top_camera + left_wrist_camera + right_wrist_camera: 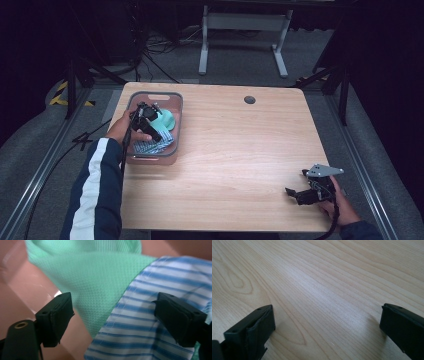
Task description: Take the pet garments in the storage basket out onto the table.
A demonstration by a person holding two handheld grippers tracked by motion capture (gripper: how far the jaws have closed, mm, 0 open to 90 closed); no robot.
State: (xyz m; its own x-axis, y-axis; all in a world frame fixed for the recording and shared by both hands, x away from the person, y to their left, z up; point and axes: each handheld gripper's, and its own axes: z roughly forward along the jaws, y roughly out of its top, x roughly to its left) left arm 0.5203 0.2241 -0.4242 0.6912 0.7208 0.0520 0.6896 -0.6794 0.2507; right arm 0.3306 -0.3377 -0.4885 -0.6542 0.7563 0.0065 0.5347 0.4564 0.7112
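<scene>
A pale wooden table [235, 150] carries a pink plastic bin [176, 107] holding a mint-green knit cloth [100, 280] and blue-striped white cloth [155, 322]. The left gripper [113, 315] hovers wide open over both cloths, gripping nothing; the right gripper [327, 322] rests open on bare wood.

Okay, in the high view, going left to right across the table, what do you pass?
Left gripper over the pink basket → hole in the tabletop → right gripper, resting near the table's right front corner.
</scene>
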